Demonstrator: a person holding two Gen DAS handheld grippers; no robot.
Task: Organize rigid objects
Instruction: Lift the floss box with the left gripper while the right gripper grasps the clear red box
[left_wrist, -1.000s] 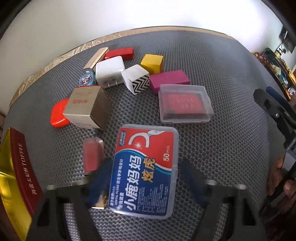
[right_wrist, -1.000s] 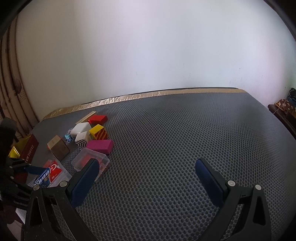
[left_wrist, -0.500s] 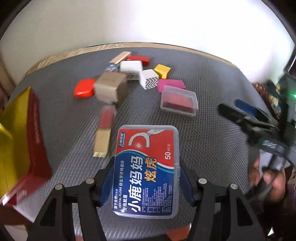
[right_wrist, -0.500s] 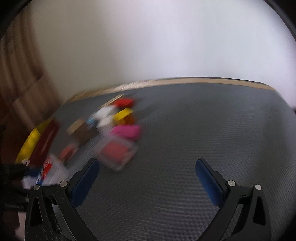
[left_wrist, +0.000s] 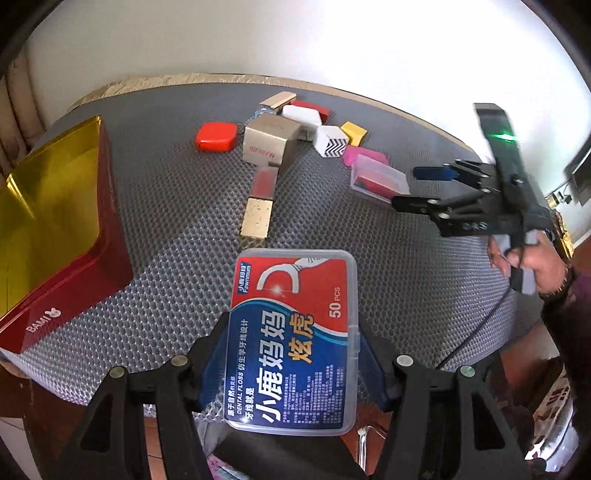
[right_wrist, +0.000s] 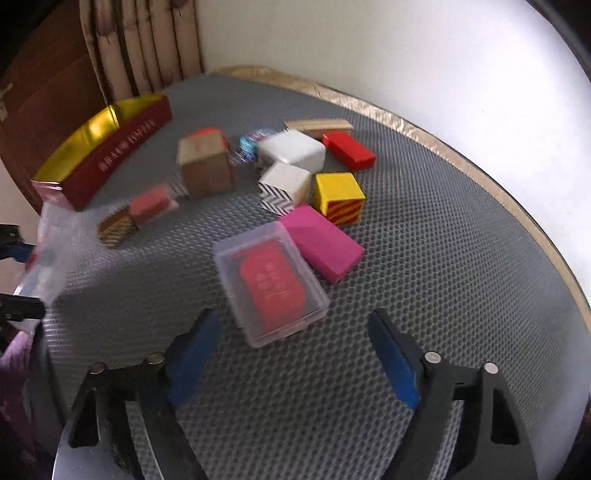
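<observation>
My left gripper (left_wrist: 291, 354) is shut on a clear dental floss box (left_wrist: 295, 332) with a red and blue label, held lifted over the table's near edge. My right gripper (right_wrist: 295, 354) is open and empty, just short of a clear case with a red insert (right_wrist: 271, 282); it also shows in the left wrist view (left_wrist: 417, 188), open beside that case (left_wrist: 380, 181). Small blocks lie grouped on the grey mat: pink (right_wrist: 321, 242), yellow (right_wrist: 338, 194), zigzag white (right_wrist: 284, 186), white (right_wrist: 291, 149), red (right_wrist: 347, 149), tan box (right_wrist: 207, 166).
A large red and gold toffee box (left_wrist: 55, 214) stands at the table's left edge. A lipstick-like red and gold case (left_wrist: 260, 201) and a red rounded case (left_wrist: 216, 136) lie near the tan box (left_wrist: 269, 144). The round mat's gold rim (right_wrist: 480, 177) runs along the wall.
My left gripper closed on the floss box and pulled it back up off the mat toward the near edge. My right gripper swung left and down to the clear red case.
</observation>
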